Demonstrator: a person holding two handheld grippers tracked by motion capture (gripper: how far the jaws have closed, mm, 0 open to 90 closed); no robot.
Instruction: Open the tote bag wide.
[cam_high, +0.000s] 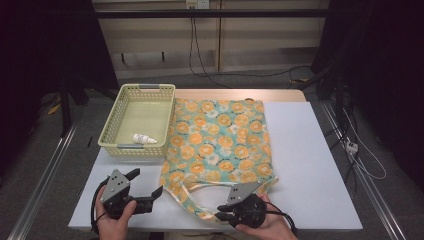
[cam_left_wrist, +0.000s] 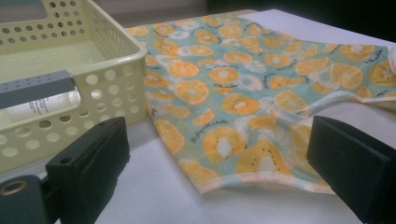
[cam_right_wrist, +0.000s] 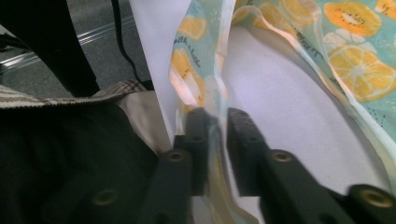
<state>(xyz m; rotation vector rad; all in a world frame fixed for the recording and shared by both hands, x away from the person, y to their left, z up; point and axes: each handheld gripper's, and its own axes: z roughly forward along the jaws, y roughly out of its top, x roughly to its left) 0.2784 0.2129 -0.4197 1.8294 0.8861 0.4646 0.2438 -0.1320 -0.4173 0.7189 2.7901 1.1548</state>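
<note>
While the left gripper rests unclenched beside the basket, the right gripper grasps the bag handle

Surface: a white table top, with a strip of bare wood along its far edge.
Basket: a pale yellow perforated basket sits at the far left corner, its near wall reaching toward the middle of the left side.
Bag: an orange-and-teal fruit-print cloth bag lies flat in the middle, its left side just beside the basket, its handle loop reaching to the near edge.
Right half: bare white.
</note>
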